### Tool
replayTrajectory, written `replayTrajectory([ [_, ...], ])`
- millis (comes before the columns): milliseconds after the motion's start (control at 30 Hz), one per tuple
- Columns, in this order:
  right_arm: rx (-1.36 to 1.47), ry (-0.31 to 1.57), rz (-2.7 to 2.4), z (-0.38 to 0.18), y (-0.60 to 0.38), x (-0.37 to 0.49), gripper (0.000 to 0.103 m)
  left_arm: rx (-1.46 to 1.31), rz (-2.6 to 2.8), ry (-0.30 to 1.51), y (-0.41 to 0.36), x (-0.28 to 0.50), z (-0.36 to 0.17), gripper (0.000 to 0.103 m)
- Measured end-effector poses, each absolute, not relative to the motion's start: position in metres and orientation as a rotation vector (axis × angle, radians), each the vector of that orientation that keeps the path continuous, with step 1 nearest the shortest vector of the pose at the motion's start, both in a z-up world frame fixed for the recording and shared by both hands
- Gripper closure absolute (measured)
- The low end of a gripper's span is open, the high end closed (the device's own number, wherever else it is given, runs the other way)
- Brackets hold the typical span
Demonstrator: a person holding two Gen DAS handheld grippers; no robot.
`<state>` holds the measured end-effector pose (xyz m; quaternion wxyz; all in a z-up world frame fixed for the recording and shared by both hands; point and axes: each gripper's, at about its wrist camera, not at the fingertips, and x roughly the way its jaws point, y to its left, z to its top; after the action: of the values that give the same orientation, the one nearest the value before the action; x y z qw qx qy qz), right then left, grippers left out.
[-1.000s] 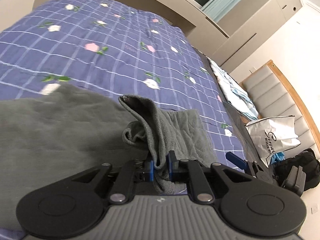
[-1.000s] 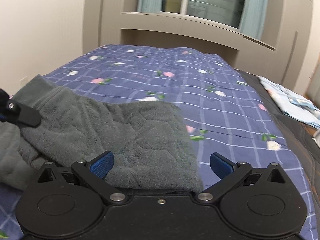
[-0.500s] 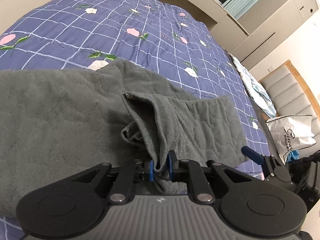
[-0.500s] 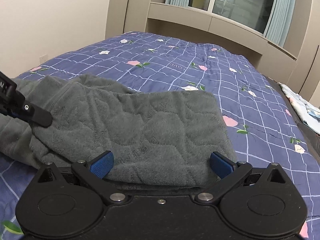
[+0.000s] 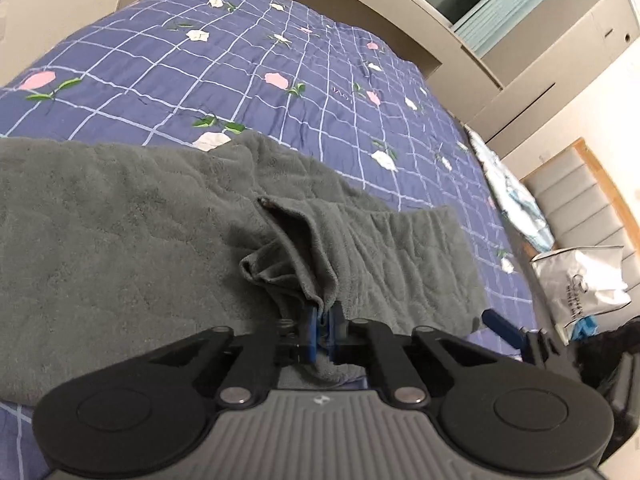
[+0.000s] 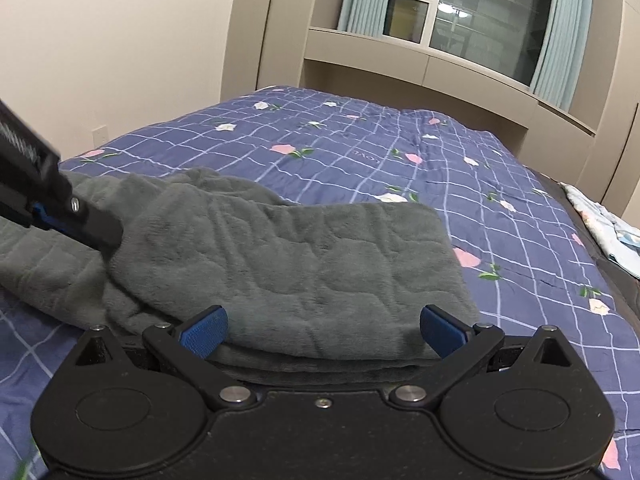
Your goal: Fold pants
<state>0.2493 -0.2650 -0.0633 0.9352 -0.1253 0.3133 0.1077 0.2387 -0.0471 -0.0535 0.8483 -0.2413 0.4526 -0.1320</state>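
Grey fleece pants [image 5: 120, 240] lie across the blue flowered bedspread [image 5: 240, 72]. My left gripper [image 5: 325, 322] is shut on a bunched fold of the pants, which stands up in a ridge just ahead of the fingers. In the right wrist view the folded part of the pants [image 6: 304, 256] lies flat, and my right gripper [image 6: 322, 328] is open with its blue pads on either side of the near edge. The left gripper [image 6: 60, 216] shows there at the left, pinching the fabric. The right gripper's fingertip [image 5: 500, 326] shows in the left wrist view.
A light patterned cloth [image 5: 516, 200] lies at the bed's right edge. A white plastic bag [image 5: 580, 284] and a dark bag [image 5: 624, 344] sit on the floor to the right, by a padded headboard [image 5: 576, 196]. A wall runs along the bed's left side [image 6: 120, 60].
Both grippers have moved along the bed with the pants; the left one has carried its pinched fold further over the grey fabric. The folded part now lies flatter in front of the right gripper.
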Motion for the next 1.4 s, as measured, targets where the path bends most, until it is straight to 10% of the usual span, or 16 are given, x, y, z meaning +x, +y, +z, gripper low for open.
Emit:
replayTrajectory([
  [567,-0.283,0.698,0.234,-0.079,-0.228,0.275,0.001,-0.532,-0.262,1.001,-0.039,0.229,-0.069,0.099],
  [1000,-0.277,0.669,0.221,-0.073,-0.181,0.283,0.001,-0.452,-0.121,0.923,0.027,0.193,-0.031,0.019],
  [1400,-0.236,0.611,0.121,-0.057,-0.159,0.267,0.001,-0.414,0.058,0.885,0.088,0.156,-0.025,0.001],
])
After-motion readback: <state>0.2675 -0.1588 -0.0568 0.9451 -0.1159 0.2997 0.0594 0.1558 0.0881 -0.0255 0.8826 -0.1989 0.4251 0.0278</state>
